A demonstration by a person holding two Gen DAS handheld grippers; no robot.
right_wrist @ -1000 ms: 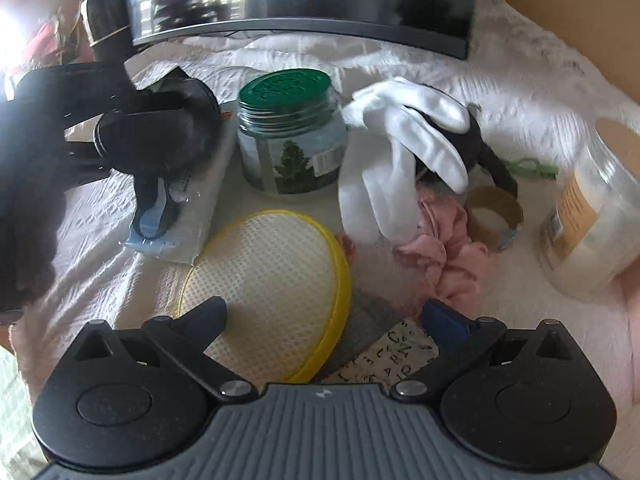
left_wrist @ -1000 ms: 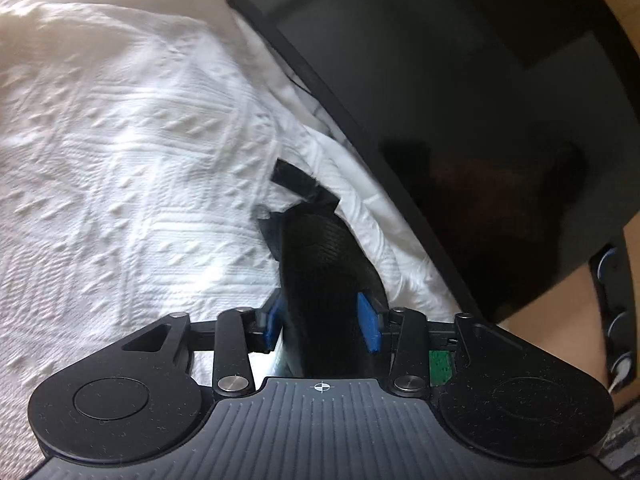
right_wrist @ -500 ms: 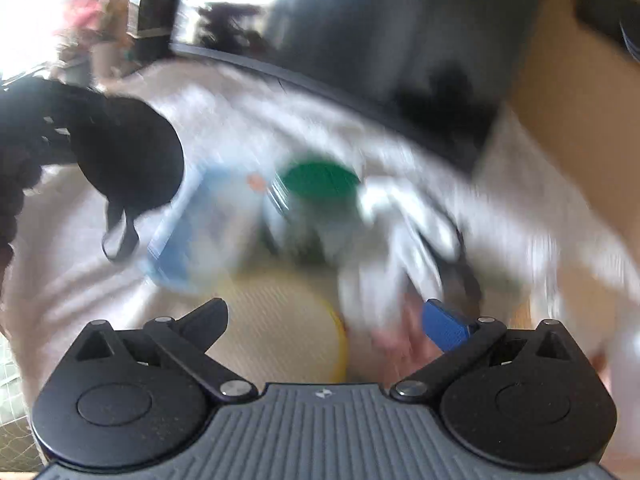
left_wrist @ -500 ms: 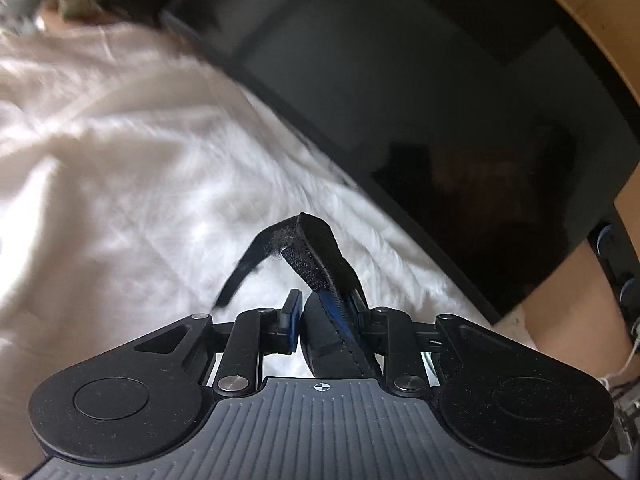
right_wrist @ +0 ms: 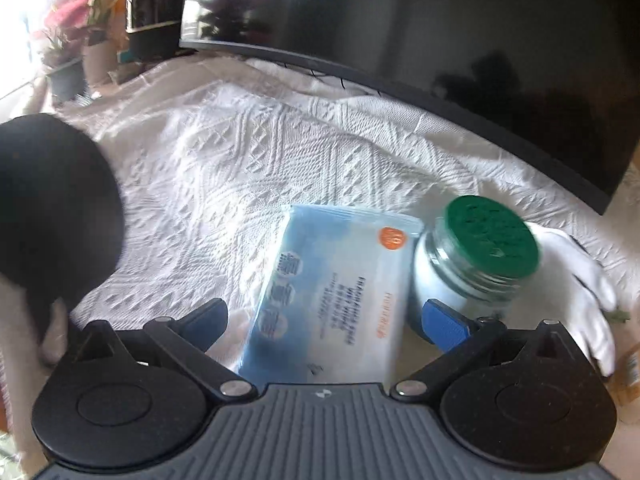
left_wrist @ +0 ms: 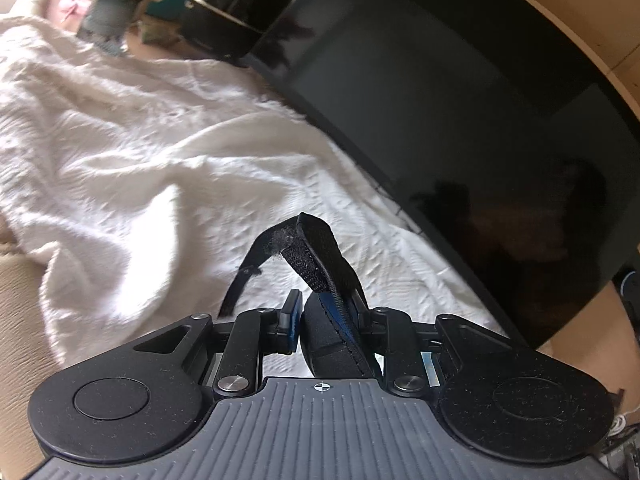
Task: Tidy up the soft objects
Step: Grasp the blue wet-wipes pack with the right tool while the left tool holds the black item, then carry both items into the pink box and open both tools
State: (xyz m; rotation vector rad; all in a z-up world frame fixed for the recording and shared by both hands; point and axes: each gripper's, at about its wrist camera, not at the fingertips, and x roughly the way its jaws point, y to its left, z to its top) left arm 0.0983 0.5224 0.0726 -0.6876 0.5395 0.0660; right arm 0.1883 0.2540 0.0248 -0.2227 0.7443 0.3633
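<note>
Left gripper (left_wrist: 326, 330) fingers clamped on floppy black padded fabric strap (left_wrist: 320, 276) above white quilted bedspread (left_wrist: 132, 168), light, best gripped at padded middle; right gripper (right_wrist: 326, 320) fingers spread, empty.

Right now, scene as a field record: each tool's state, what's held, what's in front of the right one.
left tool: shut on black padded strap, lifted above the white bedspread
right tool: open, holding nothing
below right tool: blue wipes pack lying flat
beside pack: green-lidded jar, white glove further right
backdrop: dark monitor
</note>
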